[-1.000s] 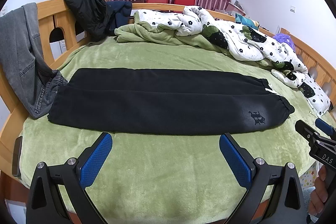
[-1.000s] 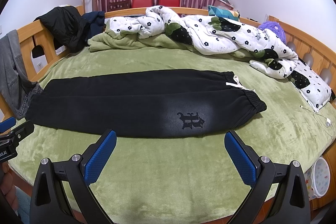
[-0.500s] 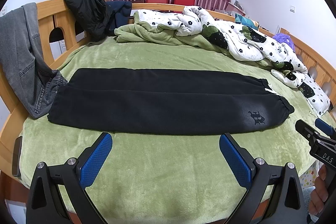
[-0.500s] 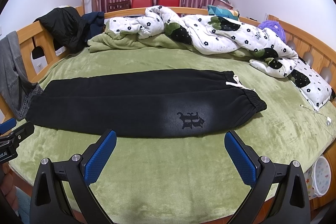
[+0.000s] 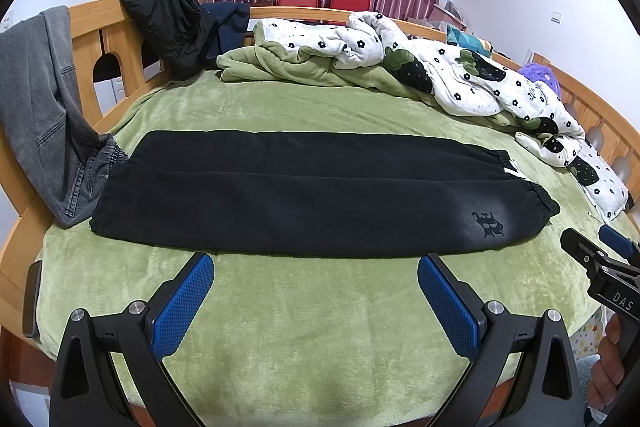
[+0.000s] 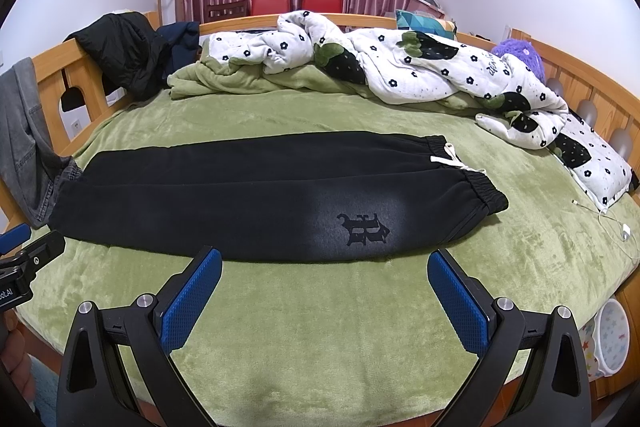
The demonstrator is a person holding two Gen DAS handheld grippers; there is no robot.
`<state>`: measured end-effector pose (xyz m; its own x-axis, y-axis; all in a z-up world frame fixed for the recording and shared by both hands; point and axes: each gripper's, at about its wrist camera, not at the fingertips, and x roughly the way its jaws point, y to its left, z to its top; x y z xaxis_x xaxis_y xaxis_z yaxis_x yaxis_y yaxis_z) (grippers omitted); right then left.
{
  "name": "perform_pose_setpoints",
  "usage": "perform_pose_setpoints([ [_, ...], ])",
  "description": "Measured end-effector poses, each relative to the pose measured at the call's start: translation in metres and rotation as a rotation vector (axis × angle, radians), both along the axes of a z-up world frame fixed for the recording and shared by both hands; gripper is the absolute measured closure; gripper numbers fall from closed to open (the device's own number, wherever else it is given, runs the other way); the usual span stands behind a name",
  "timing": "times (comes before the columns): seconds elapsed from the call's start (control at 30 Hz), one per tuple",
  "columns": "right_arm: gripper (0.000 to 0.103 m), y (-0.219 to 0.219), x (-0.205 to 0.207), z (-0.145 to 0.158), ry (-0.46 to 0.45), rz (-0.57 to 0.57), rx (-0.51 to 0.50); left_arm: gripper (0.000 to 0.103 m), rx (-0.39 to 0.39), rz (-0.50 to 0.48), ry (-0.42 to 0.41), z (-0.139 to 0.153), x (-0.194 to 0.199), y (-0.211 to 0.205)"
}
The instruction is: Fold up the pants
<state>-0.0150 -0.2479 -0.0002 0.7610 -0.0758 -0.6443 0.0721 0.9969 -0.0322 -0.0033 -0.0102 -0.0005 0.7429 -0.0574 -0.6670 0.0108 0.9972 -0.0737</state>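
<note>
Black pants [image 5: 312, 191] [image 6: 248, 199] lie flat on the green bed cover, folded lengthwise with one leg on the other, waistband and white drawstring [image 6: 450, 157] at the right, leg ends at the left. A dark emblem [image 6: 364, 229] marks the near right part. My left gripper [image 5: 316, 285] is open above the cover, just short of the pants' near edge. My right gripper [image 6: 324, 281] is likewise open, in front of the emblem. Neither touches the cloth. Each view shows the other gripper at its side edge, held by a hand [image 5: 608, 359].
A flower-print duvet [image 6: 400, 67] and green blanket [image 5: 304, 67] are heaped along the far side. Grey jeans [image 5: 44, 107] and a black jacket [image 5: 168, 23] hang over the wooden bed rail [image 5: 112, 35]. A white charger cable [image 6: 612, 223] lies at the right.
</note>
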Motion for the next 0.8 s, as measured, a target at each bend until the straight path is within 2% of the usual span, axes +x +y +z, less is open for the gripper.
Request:
perform_pose_setpoints([
  [0.43,0.002,0.002,-0.001,0.001,0.000,0.002,-0.006,0.000,-0.001,-0.005,-0.007,0.000,0.000,-0.004],
  [0.63,0.002,0.007,-0.005,0.007,-0.028,0.030,0.002,0.000,-0.003,-0.006,-0.020,0.000,-0.001,-0.008],
  [0.8,0.002,0.009,0.001,0.010,-0.045,0.035,0.034,0.000,-0.063,0.006,-0.078,0.009,-0.005,-0.004],
])
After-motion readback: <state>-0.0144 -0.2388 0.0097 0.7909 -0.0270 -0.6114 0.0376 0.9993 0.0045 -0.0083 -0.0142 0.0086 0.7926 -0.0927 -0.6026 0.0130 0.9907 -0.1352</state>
